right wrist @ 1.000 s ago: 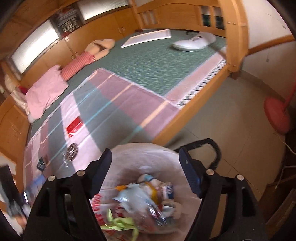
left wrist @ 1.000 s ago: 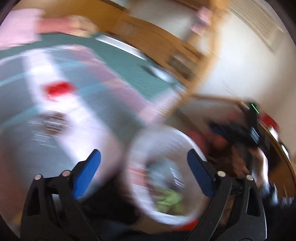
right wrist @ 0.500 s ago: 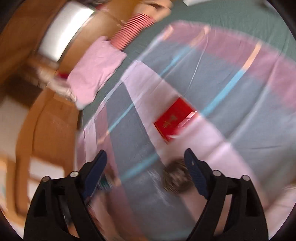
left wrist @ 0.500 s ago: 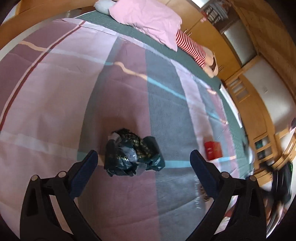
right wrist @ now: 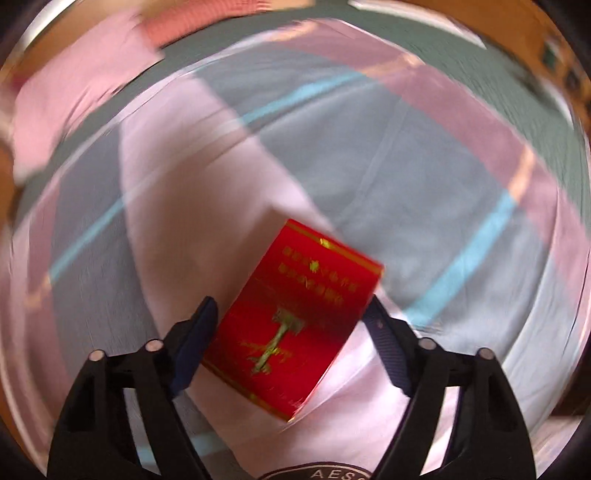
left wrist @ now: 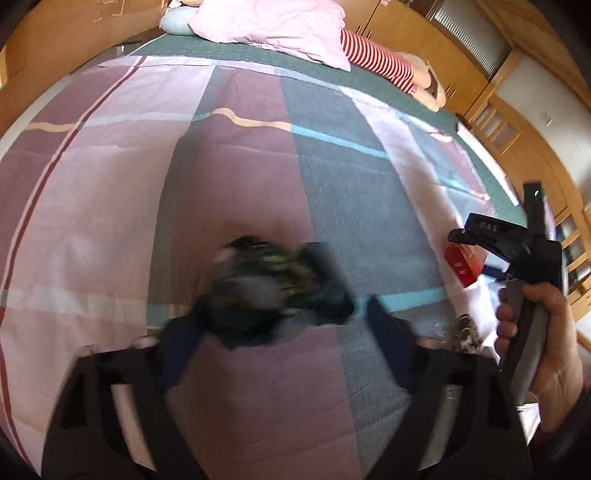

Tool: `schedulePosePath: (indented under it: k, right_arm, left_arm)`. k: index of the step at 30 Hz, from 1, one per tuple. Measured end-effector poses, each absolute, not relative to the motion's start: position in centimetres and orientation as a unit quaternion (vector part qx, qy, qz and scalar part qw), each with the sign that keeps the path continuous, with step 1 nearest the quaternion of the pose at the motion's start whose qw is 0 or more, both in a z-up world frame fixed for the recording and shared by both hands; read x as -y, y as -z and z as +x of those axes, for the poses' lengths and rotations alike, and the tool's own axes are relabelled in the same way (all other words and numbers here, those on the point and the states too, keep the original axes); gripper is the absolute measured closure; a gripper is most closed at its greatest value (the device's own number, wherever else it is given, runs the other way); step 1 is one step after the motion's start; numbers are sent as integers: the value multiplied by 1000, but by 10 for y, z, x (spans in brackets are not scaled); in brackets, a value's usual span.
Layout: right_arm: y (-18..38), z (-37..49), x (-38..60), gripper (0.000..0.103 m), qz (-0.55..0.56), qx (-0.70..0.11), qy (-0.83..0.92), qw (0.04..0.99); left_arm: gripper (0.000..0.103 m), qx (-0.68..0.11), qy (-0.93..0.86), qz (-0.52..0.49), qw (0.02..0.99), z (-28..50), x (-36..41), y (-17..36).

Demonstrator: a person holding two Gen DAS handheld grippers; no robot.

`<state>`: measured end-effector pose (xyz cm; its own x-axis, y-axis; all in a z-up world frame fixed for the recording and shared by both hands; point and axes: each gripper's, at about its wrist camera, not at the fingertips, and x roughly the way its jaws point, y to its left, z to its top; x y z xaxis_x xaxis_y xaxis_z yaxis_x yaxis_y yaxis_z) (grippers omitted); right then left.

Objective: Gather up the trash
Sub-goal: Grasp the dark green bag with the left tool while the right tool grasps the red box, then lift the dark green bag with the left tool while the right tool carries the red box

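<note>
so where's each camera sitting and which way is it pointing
Left wrist: on the left hand-held gripper, looking down at the bedspread; closing on a crumpled dark bag; the person's right hand shows.
Right wrist: on the right hand-held gripper, looking down, closing around a red box.
Shared: bedspread, red box, pink pillow.

Left tongs (left wrist: 280, 332) closing around dark wrapper (left wrist: 273, 291), seemingly touching

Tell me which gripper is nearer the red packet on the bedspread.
Right. The right gripper straddles the red packet, jaws closing. The left gripper is off to one side, around a dark crumpled bag.
</note>
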<state>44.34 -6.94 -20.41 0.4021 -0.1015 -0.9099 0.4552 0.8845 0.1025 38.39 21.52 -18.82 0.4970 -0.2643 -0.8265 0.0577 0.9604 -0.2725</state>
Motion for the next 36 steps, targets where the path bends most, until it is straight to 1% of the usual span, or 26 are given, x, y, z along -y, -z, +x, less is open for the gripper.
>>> schedulePosePath:
  k: [2,4,6,10,14,19,22,26,30,36]
  right_arm:
    - [202,441,57,33,149,-523,138,828]
    - [201,434,46,35,133,-527,114,832]
    - [200,424,40,38,128,-530,93,833]
    - [190,395,30,38,125,-524,58,841]
    - [179,365,24,39,125,-517,30,846]
    - [162,328,10,39,158,-511,-11,845]
    - [151,310,-14,39,139,-503,-32,852]
    - [141,294,-49,39,87,-490,-48,866]
    - [120,287,-69,39,25,-444,-30,895]
    - [116,285,-85,39,-16,-430,-31,902]
  left_arm:
    - [34,-490,85,-103,861,387,-211,189]
    - [41,-489,81,-109,862,385,-212,188]
    - [44,-488,79,-120,861,380,-216,184]
    - [45,-470,77,-122,871,365,-222,168]
    - [45,-434,74,-111,891,336,-228,139]
    - [45,-388,69,-98,914,292,-238,95]
    - [45,-364,56,-91,925,265,-250,79]
    - [45,-371,24,-88,924,252,-267,80]
    - [45,-389,8,-106,915,255,-283,87]
    - [45,-389,-7,-124,913,252,-297,84]
